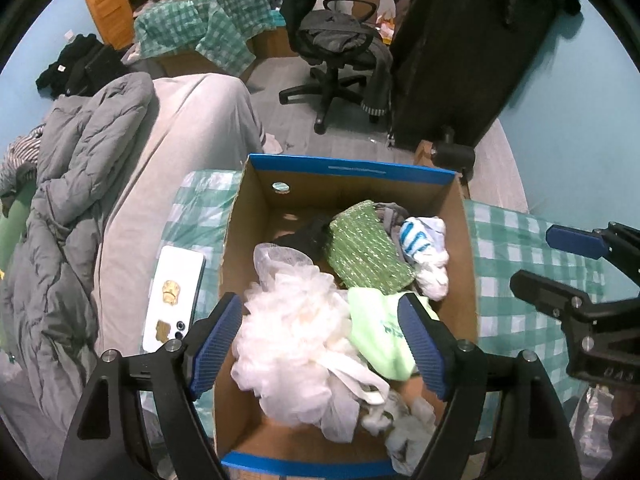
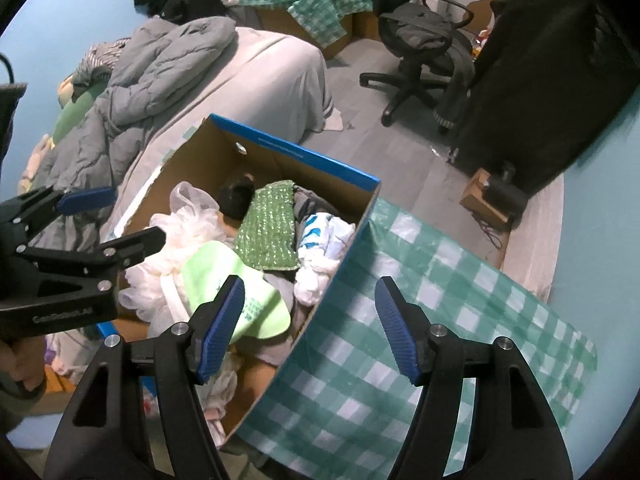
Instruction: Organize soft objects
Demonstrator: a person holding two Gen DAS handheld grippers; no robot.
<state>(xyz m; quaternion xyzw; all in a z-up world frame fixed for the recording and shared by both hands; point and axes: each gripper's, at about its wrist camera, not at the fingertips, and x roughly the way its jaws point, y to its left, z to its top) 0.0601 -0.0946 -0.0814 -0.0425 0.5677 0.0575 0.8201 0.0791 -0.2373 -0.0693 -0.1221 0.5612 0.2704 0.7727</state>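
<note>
A cardboard box with a blue rim (image 1: 352,170) (image 2: 296,152) stands on a green checked cloth (image 1: 520,264) (image 2: 400,320). Inside lie a white mesh puff (image 1: 296,328) (image 2: 188,228), a light green cloth (image 1: 376,332) (image 2: 224,276), a green sparkly pad (image 1: 364,252) (image 2: 268,232), a white and blue striped sock (image 1: 424,248) (image 2: 320,240) and a dark item (image 1: 304,236) (image 2: 236,196). My left gripper (image 1: 324,348) (image 2: 108,216) is open and empty above the puff and the light green cloth. My right gripper (image 2: 310,324) (image 1: 556,260) is open and empty over the box's right wall.
A white phone (image 1: 176,300) lies on the cloth left of the box. A bed with a grey quilt (image 1: 80,184) (image 2: 140,80) is at the left. An office chair (image 1: 336,52) (image 2: 420,48) and a dark hanging coat (image 1: 472,48) stand beyond.
</note>
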